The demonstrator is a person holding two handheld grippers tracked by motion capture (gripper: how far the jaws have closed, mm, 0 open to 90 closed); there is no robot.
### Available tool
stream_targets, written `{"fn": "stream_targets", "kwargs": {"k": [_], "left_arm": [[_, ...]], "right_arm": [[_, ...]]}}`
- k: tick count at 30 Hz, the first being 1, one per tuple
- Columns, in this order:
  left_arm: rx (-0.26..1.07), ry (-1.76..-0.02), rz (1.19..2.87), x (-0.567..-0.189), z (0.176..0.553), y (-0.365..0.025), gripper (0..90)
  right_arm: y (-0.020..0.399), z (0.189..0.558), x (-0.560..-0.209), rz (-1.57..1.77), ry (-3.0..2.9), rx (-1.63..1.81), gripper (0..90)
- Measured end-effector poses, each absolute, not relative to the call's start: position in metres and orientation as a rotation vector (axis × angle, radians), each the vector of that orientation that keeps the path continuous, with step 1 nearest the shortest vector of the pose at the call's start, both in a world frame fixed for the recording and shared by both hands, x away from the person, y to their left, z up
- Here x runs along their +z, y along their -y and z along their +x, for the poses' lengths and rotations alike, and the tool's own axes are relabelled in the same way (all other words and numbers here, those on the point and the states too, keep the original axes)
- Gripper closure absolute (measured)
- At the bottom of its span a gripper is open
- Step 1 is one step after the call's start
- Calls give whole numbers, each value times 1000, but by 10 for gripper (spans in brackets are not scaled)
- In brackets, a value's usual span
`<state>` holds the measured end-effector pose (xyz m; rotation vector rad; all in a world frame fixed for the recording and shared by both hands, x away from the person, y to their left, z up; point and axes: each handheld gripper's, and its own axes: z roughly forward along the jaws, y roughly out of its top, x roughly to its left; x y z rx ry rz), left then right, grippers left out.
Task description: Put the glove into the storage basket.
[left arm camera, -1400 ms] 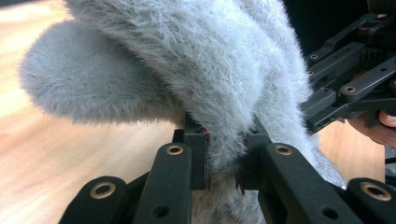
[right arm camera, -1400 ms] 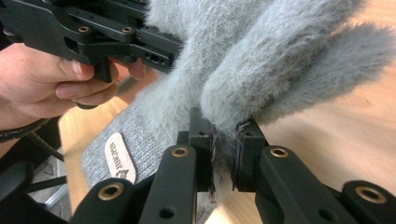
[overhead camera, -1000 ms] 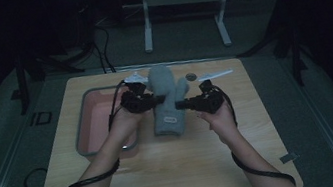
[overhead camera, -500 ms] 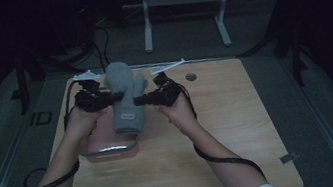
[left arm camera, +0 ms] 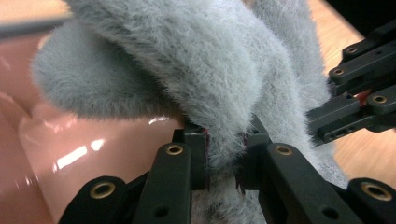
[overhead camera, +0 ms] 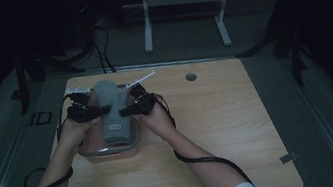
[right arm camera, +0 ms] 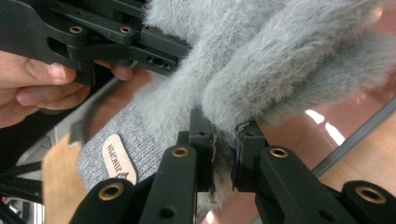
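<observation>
One fuzzy grey knitted garment [overhead camera: 113, 113] held above one pink rectangular tray [overhead camera: 92, 155] on the wooden table [overhead camera: 221, 130], left gripper [left arm camera: 223, 154] and right gripper [right arm camera: 225, 149] each pinched onto its fleecy edge, jaws nearly closed

High view: tray [overhead camera: 111, 154] is sitting on the table [overhead camera: 221, 130], left of frame centre, near the table's left edge. Slipper [overhead camera: 113, 113] is hanging directly over the tray. Left gripper [overhead camera: 90, 112] is flanking the slipper on its left, right gripper [overhead camera: 126, 109] on its right, both touching it. A round hole [overhead camera: 191, 77] is lying upper right of them.
</observation>
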<state>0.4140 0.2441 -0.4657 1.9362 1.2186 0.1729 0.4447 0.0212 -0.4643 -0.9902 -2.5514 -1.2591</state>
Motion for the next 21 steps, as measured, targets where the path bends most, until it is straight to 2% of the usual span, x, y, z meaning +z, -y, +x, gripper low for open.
{"fn": "stream_targets", "kwargs": {"k": [14,21], "left_arm": [[191,-1374,2054,-497,426,-233,784],[210,-1445,2164,-507,432,-221,734]], "right_arm": [[-56,443,-491,-1074,2787,-982,809],[-65,442,-498,-1080,2850,-892,758]]}}
